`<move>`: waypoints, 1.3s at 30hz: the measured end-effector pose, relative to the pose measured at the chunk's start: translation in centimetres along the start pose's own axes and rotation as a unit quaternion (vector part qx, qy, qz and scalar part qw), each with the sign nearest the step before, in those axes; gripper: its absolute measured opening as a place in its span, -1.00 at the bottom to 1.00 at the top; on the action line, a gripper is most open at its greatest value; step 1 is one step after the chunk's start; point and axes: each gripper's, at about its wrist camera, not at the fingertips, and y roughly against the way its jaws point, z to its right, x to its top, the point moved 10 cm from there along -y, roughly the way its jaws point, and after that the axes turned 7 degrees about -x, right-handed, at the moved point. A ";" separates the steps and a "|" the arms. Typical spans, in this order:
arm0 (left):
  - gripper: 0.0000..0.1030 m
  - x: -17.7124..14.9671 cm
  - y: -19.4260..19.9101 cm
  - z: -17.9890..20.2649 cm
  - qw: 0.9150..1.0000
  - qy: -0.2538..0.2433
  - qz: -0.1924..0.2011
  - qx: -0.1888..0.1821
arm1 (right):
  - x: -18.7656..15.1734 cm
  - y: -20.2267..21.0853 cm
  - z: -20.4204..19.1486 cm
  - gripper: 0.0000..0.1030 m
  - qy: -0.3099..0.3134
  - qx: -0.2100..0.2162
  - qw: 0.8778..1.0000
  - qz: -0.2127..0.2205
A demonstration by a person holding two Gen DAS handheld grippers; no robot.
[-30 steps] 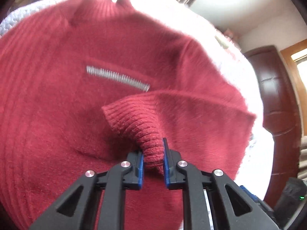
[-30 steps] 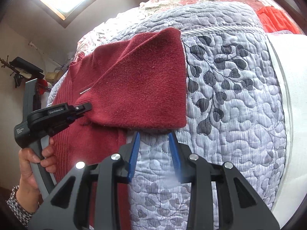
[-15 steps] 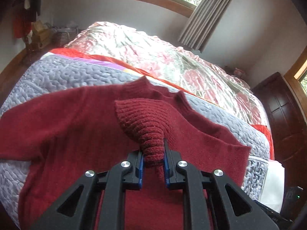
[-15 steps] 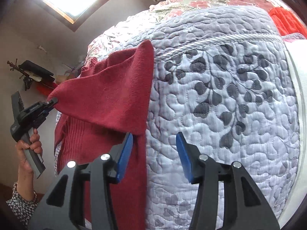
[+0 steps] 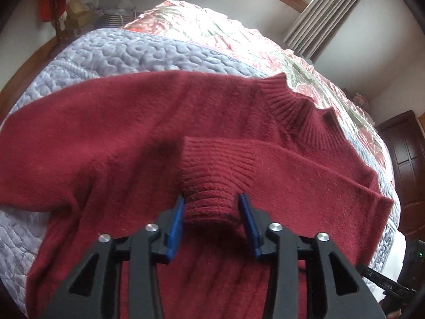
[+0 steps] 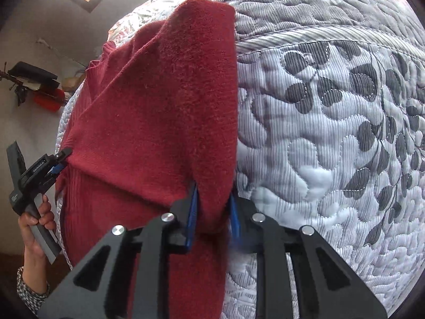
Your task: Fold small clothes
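A dark red knit sweater [image 5: 132,138] lies spread on the quilted bed, collar [image 5: 297,109] at the far right. One sleeve is folded in over the body. Its ribbed cuff [image 5: 212,170] sits between the spread fingers of my left gripper [image 5: 211,212], which is open. In the right wrist view the sweater [image 6: 172,106] has a straight folded side edge. My right gripper [image 6: 212,199] is shut on the near end of that edge, with fabric filling the gap. The left gripper [image 6: 62,159] shows there at the cuff, held by a hand [image 6: 34,223].
The grey-lilac leaf-pattern quilt [image 6: 318,133] extends right of the sweater. A shiny floral cover [image 5: 239,34] lies beyond it. A dark wooden door [image 5: 409,164] and a curtain [image 5: 326,13] stand at the right, clutter by the far left wall.
The left gripper carried the cuff across the sweater's body, lowered it, and its jaws have spread. The right gripper moved left onto the folded edge and its jaws closed on it.
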 end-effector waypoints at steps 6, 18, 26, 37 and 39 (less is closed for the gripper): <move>0.08 -0.3 2.6 -4.5 0.999 0.046 -0.006 0.008 | -0.3 3.0 -0.6 -0.22 0.038 -0.054 0.997 0.032; -0.13 -2.1 -2.6 -1.7 0.985 0.138 -0.073 -0.072 | 0.2 2.3 -5.8 0.22 0.040 -0.022 0.998 0.043; -0.41 -1.1 -1.9 -3.0 0.995 0.087 -0.034 -0.046 | -1.1 0.0 -5.1 0.16 0.032 -0.060 0.997 0.039; 0.37 -1.2 5.3 -8.7 0.995 0.079 -0.022 -0.048 | -1.0 2.0 -7.3 0.25 0.039 -0.066 0.996 0.050; 0.39 -1.6 7.6 -11.6 0.995 0.090 -0.018 -0.037 | -1.1 3.1 -8.9 0.25 0.050 -0.057 0.995 0.057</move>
